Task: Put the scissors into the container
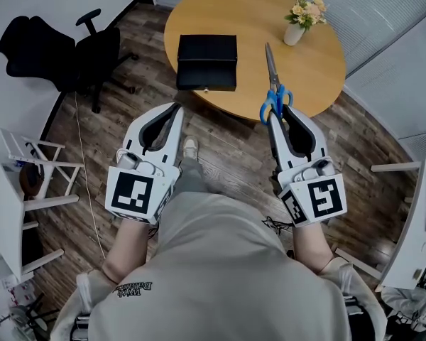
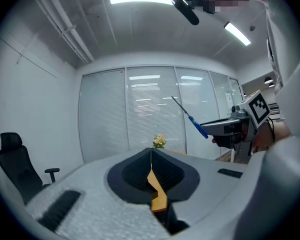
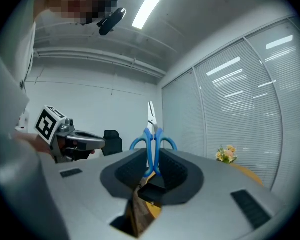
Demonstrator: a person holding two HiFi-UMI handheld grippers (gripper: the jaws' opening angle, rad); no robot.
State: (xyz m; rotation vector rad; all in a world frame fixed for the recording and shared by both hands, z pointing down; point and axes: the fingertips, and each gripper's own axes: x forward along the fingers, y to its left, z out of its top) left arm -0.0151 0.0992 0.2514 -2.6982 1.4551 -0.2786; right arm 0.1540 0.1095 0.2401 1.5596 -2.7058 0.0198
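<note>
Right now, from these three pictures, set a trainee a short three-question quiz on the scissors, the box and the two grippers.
1. True or false: the left gripper holds the scissors.
2. Where is the black box? A: on the round table. B: on the floor. C: on the chair.
3. Fill in: the white vase on the table holds ___.

Key
1. False: the right gripper grips them at the blue handles.
2. A.
3. Flowers.
</note>
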